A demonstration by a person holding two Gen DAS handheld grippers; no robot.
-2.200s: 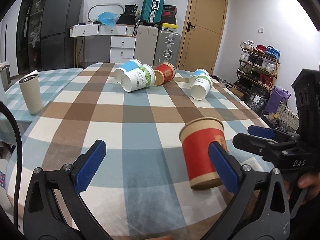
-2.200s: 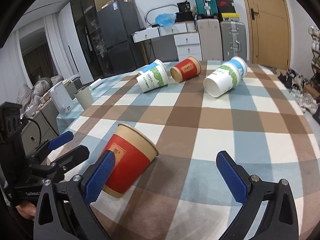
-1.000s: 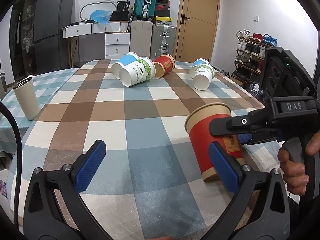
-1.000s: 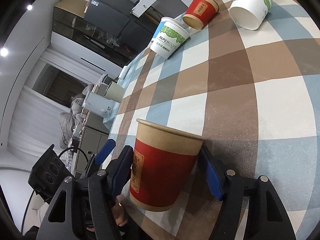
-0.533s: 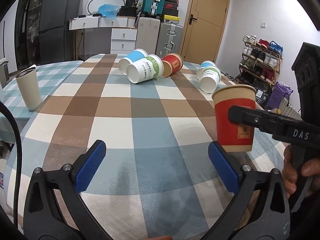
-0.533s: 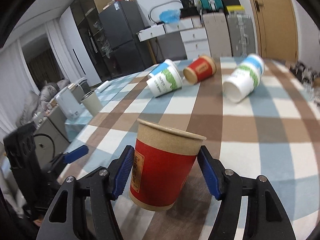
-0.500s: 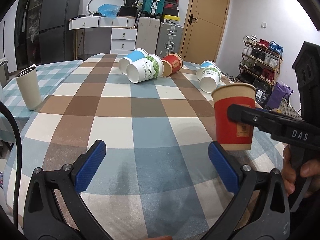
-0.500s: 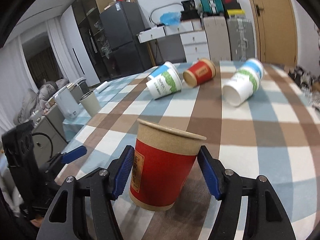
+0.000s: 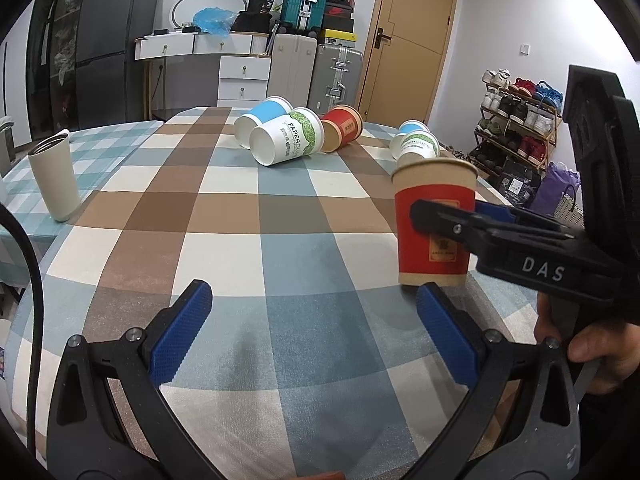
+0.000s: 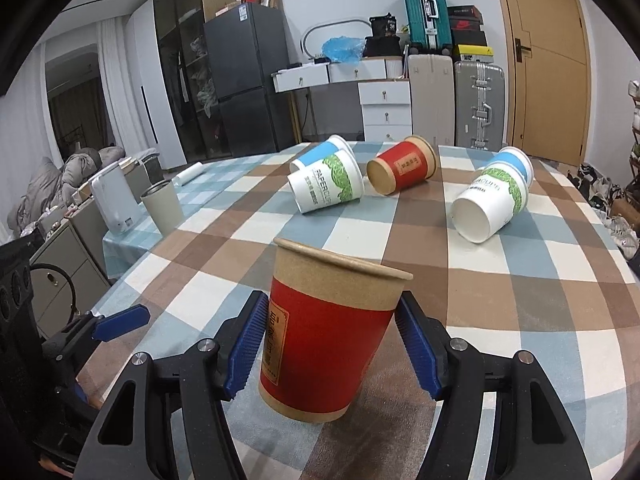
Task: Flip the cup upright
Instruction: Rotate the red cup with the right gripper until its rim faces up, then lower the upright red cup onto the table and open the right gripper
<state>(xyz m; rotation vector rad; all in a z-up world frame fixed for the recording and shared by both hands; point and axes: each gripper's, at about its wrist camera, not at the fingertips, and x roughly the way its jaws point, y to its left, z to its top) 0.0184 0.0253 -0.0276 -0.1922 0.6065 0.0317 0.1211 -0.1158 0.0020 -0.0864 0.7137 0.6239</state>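
The desk (image 9: 224, 216), covered in a brown, blue and cream checked cloth, filled most of the room in front of me. At its far end lay a scatter of paper cups on their sides: a white cup with green print (image 10: 326, 186) touching a blue-banded one (image 10: 316, 152) behind it, a red cup (image 10: 402, 170) just beside them with its base toward the near edge, and off to the right another green-printed cup (image 10: 490, 204) with its open mouth facing forward, a blue-banded cup (image 10: 516, 160) tucked behind it. A tall beige tumbler (image 9: 54, 176) stood upright near the left edge, well apart from the rest. None of these lay between the grippers and the near cup.

The red paper cup (image 10: 328, 328) with the kraft rim stood upright near the front right part of the desk, mouth up; I could not tell whether its base was touching the cloth. The right gripper (image 10: 334, 350) had its blue fingers (image 10: 246, 344) pinching the cup's sides, one on each flank. The left gripper (image 9: 316, 334) hovered over the cloth just left of the cup, its blue fingers (image 9: 182, 332) spread wide with nothing between them
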